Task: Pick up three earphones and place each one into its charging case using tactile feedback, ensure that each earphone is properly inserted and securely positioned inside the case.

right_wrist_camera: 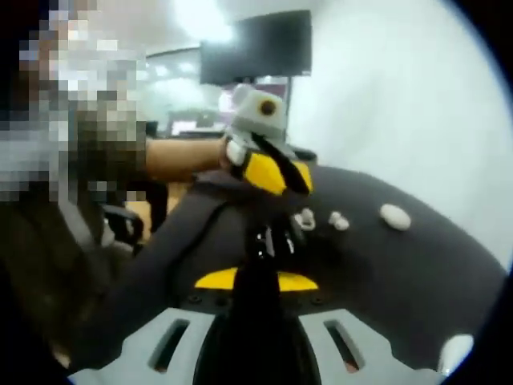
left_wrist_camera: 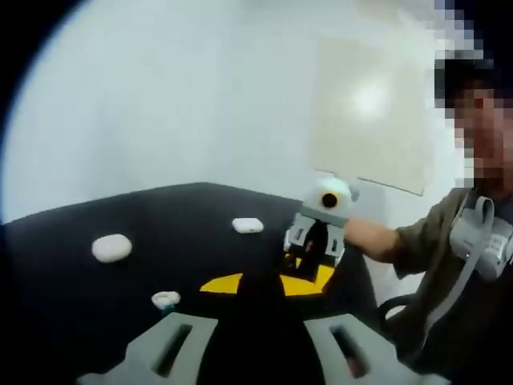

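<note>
In the left gripper view my left gripper (left_wrist_camera: pixel 258 353) stands open above the black table (left_wrist_camera: pixel 72 321), nothing between its jaws. A small open white case (left_wrist_camera: pixel 166 300) with something teal in it lies just ahead on the left. Two closed white cases (left_wrist_camera: pixel 111 247) (left_wrist_camera: pixel 248 225) lie farther off. My right gripper (left_wrist_camera: pixel 317 237) hangs over the table beyond. In the right gripper view my right gripper (right_wrist_camera: pixel 256 353) is open and empty. Small white earphones (right_wrist_camera: pixel 304 218) (right_wrist_camera: pixel 338 220) and a white case (right_wrist_camera: pixel 395 215) lie ahead; the left gripper (right_wrist_camera: pixel 260 152) hovers behind them.
A yellow patch (left_wrist_camera: pixel 232 282) marks the table's middle, also seen as the yellow patch (right_wrist_camera: pixel 256 279). Another white object (right_wrist_camera: pixel 455 353) sits near the table's edge. A person (left_wrist_camera: pixel 473 241) stands at the table's side, with an office chair (right_wrist_camera: pixel 120 220) and a dark screen (right_wrist_camera: pixel 256 46) behind.
</note>
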